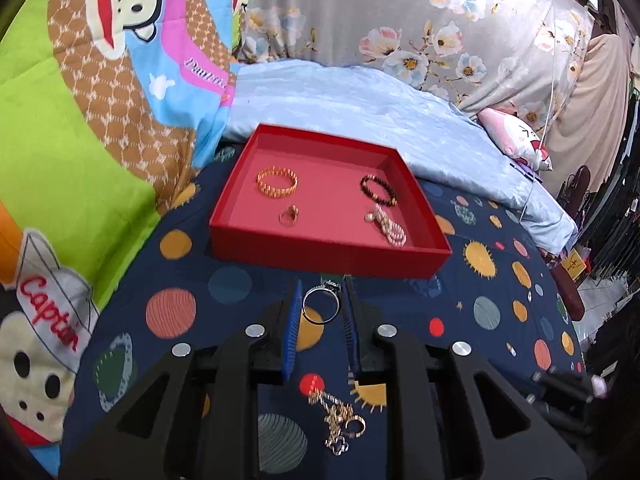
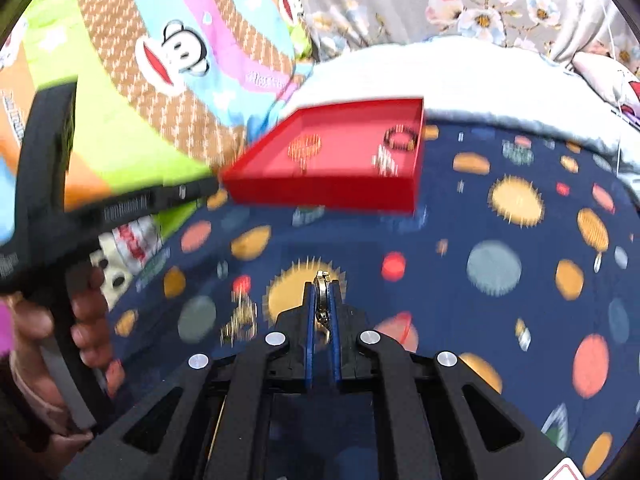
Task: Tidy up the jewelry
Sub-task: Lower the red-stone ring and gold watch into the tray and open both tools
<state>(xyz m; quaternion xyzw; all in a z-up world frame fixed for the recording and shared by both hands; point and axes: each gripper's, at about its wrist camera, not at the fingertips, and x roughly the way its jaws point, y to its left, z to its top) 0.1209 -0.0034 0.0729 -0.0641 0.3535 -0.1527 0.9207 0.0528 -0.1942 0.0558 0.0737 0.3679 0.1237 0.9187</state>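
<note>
A red tray (image 1: 320, 256) sits on the dark planet-print bedspread and holds a gold bracelet (image 1: 277, 183), a dark bead bracelet (image 1: 378, 190), a gold ring (image 1: 289, 215) and a pearl strand (image 1: 387, 227). My left gripper (image 1: 320, 302) is shut on a silver ring (image 1: 321, 306) just in front of the tray's near wall. A gold chain (image 1: 340, 420) lies on the bedspread below it. My right gripper (image 2: 321, 292) is shut on a small gold piece (image 2: 321, 286), held above the bedspread short of the tray (image 2: 320, 196). The right wrist view is blurred.
A cartoon-print quilt (image 1: 80, 140) rises left of the tray. A light blue blanket (image 1: 360, 112) and floral pillow (image 1: 420, 20) lie behind it. The left gripper's body (image 2: 48, 200) and the hand holding it fill the left of the right wrist view.
</note>
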